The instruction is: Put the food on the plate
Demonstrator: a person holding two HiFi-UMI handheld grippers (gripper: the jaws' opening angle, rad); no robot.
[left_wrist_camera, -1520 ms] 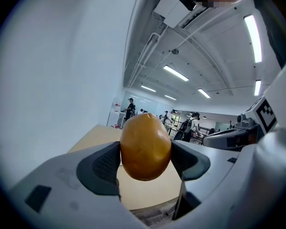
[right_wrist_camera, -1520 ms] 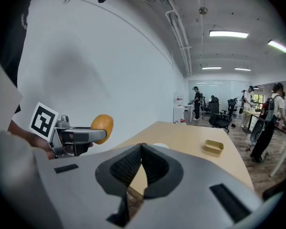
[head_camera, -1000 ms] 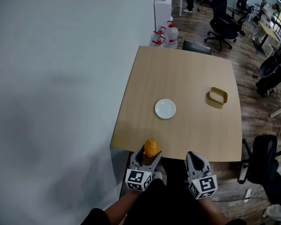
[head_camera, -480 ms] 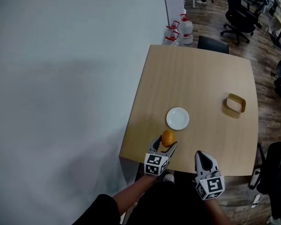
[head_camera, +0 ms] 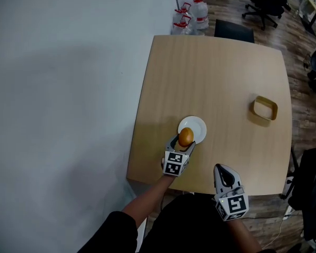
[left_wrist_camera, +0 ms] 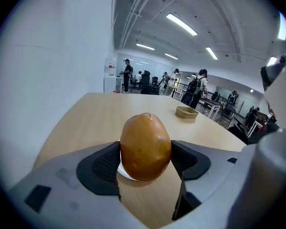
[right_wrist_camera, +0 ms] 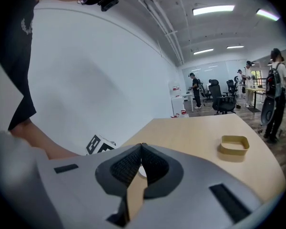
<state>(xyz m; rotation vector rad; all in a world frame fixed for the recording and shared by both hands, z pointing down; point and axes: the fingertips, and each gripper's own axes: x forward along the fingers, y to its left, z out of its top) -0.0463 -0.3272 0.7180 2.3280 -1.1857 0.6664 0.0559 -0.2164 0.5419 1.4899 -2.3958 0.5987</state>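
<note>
A brownish-orange potato [head_camera: 186, 137] [left_wrist_camera: 145, 146] sits clamped between the jaws of my left gripper [head_camera: 184, 142] [left_wrist_camera: 145, 161]. It hangs over the near left edge of the small white plate [head_camera: 197, 126], a sliver of which shows under the potato in the left gripper view. My right gripper [head_camera: 225, 176] [right_wrist_camera: 139, 163] is shut with nothing in it, at the table's near edge, to the right of and behind the left one.
A tan rectangular dish [head_camera: 265, 108] [right_wrist_camera: 234, 144] lies on the right part of the wooden table [head_camera: 226, 62]. A white wall runs along the left. Water jugs [head_camera: 191, 12] and a dark chair [head_camera: 234, 31] stand beyond the far edge; another chair [head_camera: 310, 186] at near right.
My left gripper has carried the potato forward from the table's near edge to the plate's rim. The right gripper has stayed at the near edge. The head camera has shifted.
</note>
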